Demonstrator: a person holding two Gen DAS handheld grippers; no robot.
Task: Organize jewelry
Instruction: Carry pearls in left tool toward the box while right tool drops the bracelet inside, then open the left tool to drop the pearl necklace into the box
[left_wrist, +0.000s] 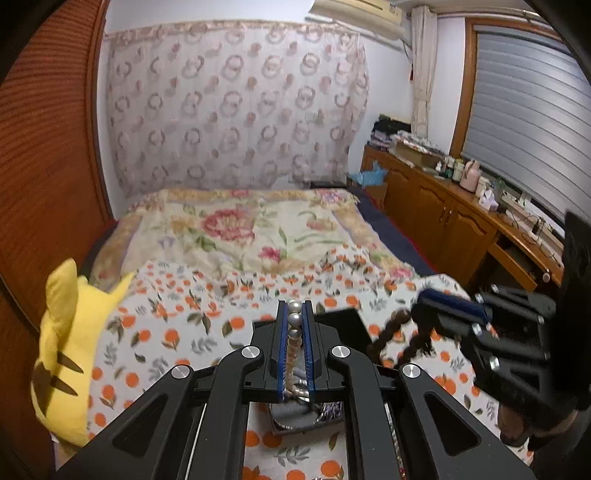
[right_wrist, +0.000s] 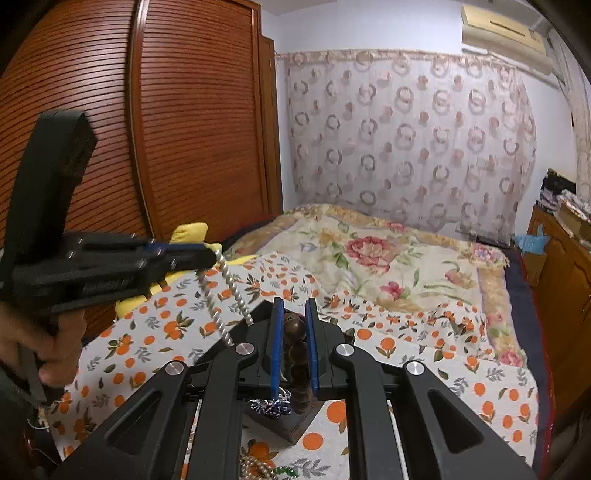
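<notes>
Left gripper (left_wrist: 294, 345) fingers clamping white pearl strand (left_wrist: 293, 319), right gripper (right_wrist: 294, 349) at 3 o'clock clamping dark wooden bead bracelet (right_wrist: 295, 328); next, lowering each into the small box (right_wrist: 291, 421).

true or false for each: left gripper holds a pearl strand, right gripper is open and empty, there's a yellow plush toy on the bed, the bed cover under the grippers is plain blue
1. The left gripper holds a pearl strand. True.
2. The right gripper is open and empty. False: it is shut on a brown bead strand.
3. A yellow plush toy lies on the bed. True.
4. The bed cover under the grippers is plain blue. False: it is white with an orange fruit print.
</notes>
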